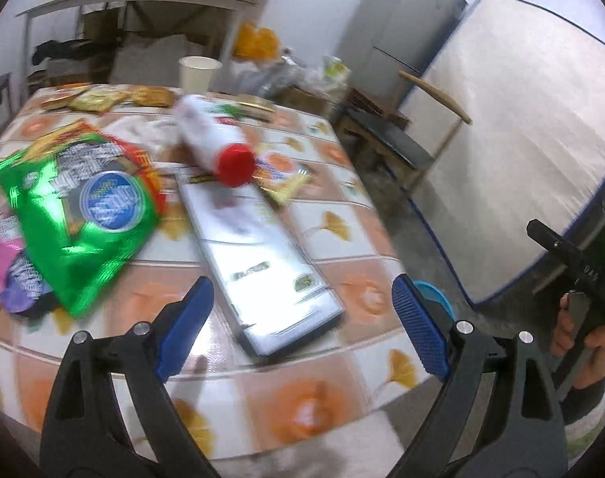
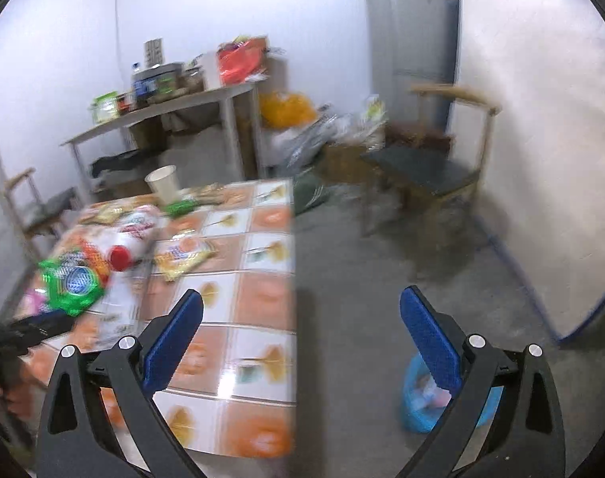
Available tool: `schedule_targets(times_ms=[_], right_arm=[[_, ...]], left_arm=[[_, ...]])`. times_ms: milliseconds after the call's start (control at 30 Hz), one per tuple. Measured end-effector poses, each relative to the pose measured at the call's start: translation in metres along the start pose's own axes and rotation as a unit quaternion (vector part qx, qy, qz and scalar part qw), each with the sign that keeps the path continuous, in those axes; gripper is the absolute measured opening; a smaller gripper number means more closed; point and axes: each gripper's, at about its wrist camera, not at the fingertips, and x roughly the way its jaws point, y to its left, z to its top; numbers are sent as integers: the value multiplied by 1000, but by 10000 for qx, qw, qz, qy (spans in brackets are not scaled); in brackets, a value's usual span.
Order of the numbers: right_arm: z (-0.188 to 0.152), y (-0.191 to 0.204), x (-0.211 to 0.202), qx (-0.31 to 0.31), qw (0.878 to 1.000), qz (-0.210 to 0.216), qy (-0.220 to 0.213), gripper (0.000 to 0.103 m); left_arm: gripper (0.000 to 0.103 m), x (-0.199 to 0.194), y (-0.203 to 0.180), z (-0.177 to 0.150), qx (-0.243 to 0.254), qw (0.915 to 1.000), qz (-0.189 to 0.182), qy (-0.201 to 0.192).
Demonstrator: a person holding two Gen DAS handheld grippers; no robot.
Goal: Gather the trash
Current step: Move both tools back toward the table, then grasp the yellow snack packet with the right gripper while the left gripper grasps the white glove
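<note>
Trash lies on a table with a tiled orange-flower cloth (image 1: 342, 302): a green foil snack bag (image 1: 79, 215), a white bottle with a red cap (image 1: 215, 139) on its side, a flat silver box (image 1: 258, 263), a yellow wrapper (image 1: 286, 175) and a paper cup (image 1: 197, 73). My left gripper (image 1: 302, 330) is open and empty above the table's near edge, in front of the silver box. My right gripper (image 2: 302, 342) is open and empty, over the table's right edge and the floor. A blue trash bin (image 2: 426, 398) stands on the floor, behind the right finger.
A wooden chair with a dark seat (image 2: 430, 171) stands right of the table. A mattress (image 1: 521, 151) leans on the wall beside a grey fridge (image 2: 414, 32). A shelf table (image 2: 163, 111) with jars and bags of clutter stands at the back. Purple and pink wrappers (image 1: 8, 271) lie at the table's left.
</note>
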Motion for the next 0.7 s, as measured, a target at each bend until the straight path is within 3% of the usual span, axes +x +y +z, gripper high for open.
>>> schedule_targets(times_ms=[100, 200, 333, 467, 567, 700], right_arm=[[5, 20, 26, 271, 9967, 646, 407, 96], [9, 36, 67, 729, 9859, 1228, 876, 96], [10, 53, 116, 1112, 9713, 1629, 1330, 96], [8, 67, 164, 1367, 9591, 1711, 1794, 85], [12, 74, 192, 1486, 9525, 1708, 2035, 79], [17, 81, 222, 1561, 9492, 1616, 2203, 72]], left_arm=[[87, -4, 21, -2, -112, 9998, 85, -119], [87, -4, 35, -5, -250, 9995, 93, -159], [87, -11, 50, 0, -266, 9991, 77, -319], [87, -26, 66, 22, -127, 9983, 175, -542], [87, -30, 79, 57, 103, 9975, 365, -601], [87, -12, 104, 117, 51, 9994, 304, -148]])
